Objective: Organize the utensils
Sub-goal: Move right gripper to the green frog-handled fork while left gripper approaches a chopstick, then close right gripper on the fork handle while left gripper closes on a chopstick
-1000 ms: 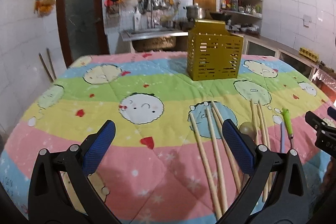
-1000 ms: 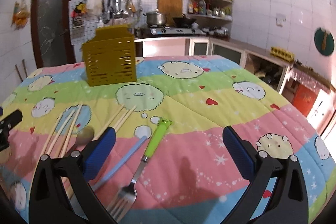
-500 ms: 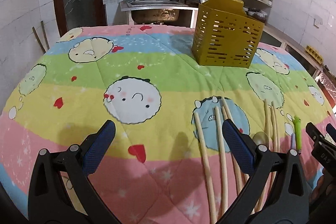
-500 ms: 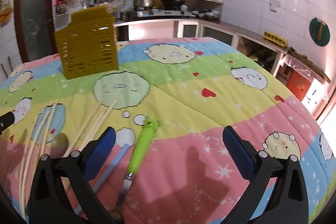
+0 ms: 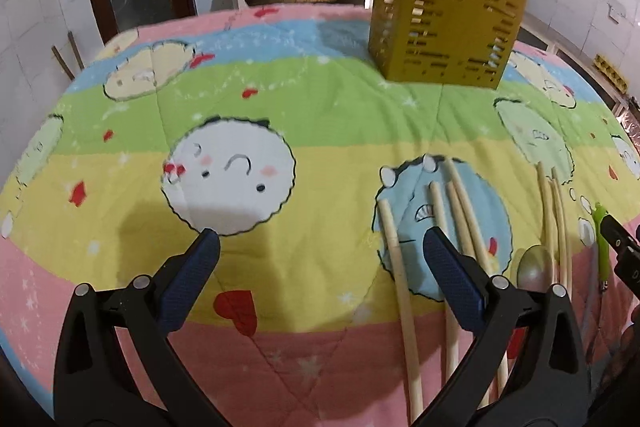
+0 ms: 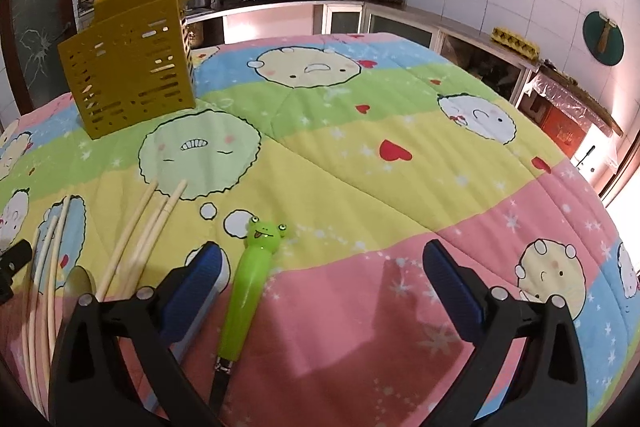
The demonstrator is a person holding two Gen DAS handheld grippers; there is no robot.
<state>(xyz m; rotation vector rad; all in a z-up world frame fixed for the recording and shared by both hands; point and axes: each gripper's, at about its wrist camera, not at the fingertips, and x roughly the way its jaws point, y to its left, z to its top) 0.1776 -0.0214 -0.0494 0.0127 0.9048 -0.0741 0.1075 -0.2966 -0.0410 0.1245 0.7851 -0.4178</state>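
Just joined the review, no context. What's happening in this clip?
A person holds a gripper in each hand over a quilt-covered table. Both the left gripper and right gripper are open and empty. Wooden chopsticks, a spoon and a green frog-handled utensil lie loose on the quilt. The yellow slotted holder stands at the far side; nothing has been picked up yet.

Both wrist views low over quilt (image 5: 304, 99), sharing yellow caddy (image 6: 132, 67)

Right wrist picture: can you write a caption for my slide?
Open right gripper hovers over a frog-handled fork on a cartoon quilt, chopsticks and yellow basket beyond.
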